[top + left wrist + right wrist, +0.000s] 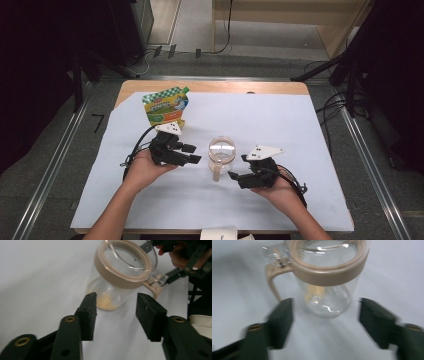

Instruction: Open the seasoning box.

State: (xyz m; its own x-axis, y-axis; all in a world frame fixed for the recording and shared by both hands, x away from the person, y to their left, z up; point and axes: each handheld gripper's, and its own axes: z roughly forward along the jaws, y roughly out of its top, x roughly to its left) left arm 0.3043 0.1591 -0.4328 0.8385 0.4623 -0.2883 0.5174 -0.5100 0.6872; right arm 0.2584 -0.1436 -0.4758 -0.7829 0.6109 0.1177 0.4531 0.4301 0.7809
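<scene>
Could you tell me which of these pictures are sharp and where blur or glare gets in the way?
High view: evenly lit on the white sheet, dark at both sides, small but sharp. Left gripper view: black pads crisp, the glass jar soft, slight glare on its lid. Right gripper view: right gripper smeared by motion blur, bright glints on the jar's glass.

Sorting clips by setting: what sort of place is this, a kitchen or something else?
Probably a lab or recording studio, not a kitchen: black stands around the table, cables across the grey floor, white sheet as work surface.

High view down over the table (pixel 300 115); both gripper views close on the shared jar (pixel 221 151).
</scene>
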